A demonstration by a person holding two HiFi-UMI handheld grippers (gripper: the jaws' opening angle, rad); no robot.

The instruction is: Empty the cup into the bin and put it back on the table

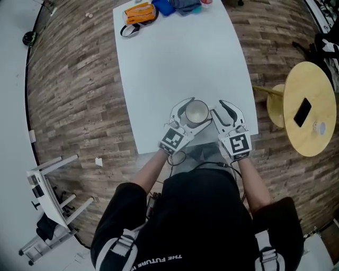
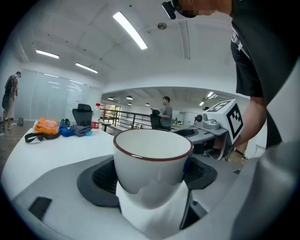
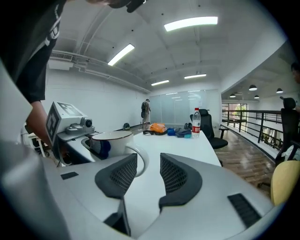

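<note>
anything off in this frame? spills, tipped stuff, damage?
No spill or damage: the cup sits upright in the left tool. Only oddity: a white frame on the floor at left appears to lie tipped over.

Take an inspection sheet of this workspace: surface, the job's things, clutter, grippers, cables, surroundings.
Surface: white table on a wood floor.
Job's things: white cup with a dark red rim, upright, by the table's near edge, no contents seen.
Clutter: orange bag, blue items and a water bottle at the far end.
Grippers: left hand-held gripper shut on the cup; right hand-held gripper open, beside the cup's handle, holding nothing.
Cables: black cable looped below the left hand-held gripper.
Surroundings: round wooden side table with a phone on it; white rack lying on the floor.
</note>
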